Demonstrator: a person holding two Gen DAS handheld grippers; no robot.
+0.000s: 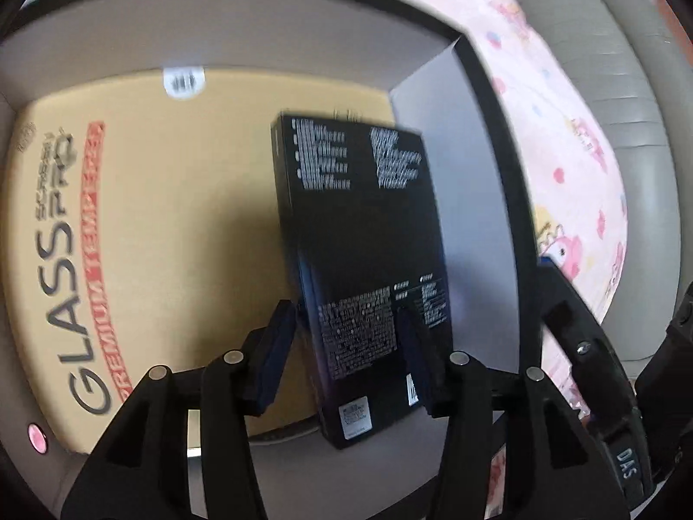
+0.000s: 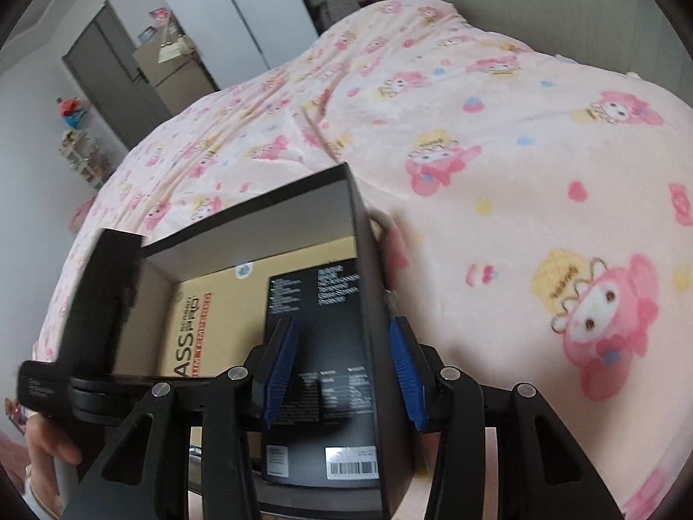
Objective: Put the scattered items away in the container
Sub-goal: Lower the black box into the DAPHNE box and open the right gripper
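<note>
A black container (image 1: 498,151) with grey inner walls rests on a pink blanket. Flat on its floor lies a tan "GLASS PRO" package (image 1: 151,216). A slim black box (image 1: 359,238) with white print stands tilted inside, leaning toward the right wall. My left gripper (image 1: 346,312) is open around the box's lower end, with a gap at the left pad. In the right wrist view the container (image 2: 260,208), tan package (image 2: 195,325) and black box (image 2: 320,346) show again. My right gripper (image 2: 342,325) is open and straddles the container's right wall, its right blue pad just outside the wall.
The pink cartoon-print blanket (image 2: 519,173) covers the bed around the container. A grey cushion (image 1: 641,108) runs along the right. A person's hand (image 2: 56,446) shows at the lower left. A grey door (image 2: 108,69) and a cluttered shelf (image 2: 82,151) stand far back on the left.
</note>
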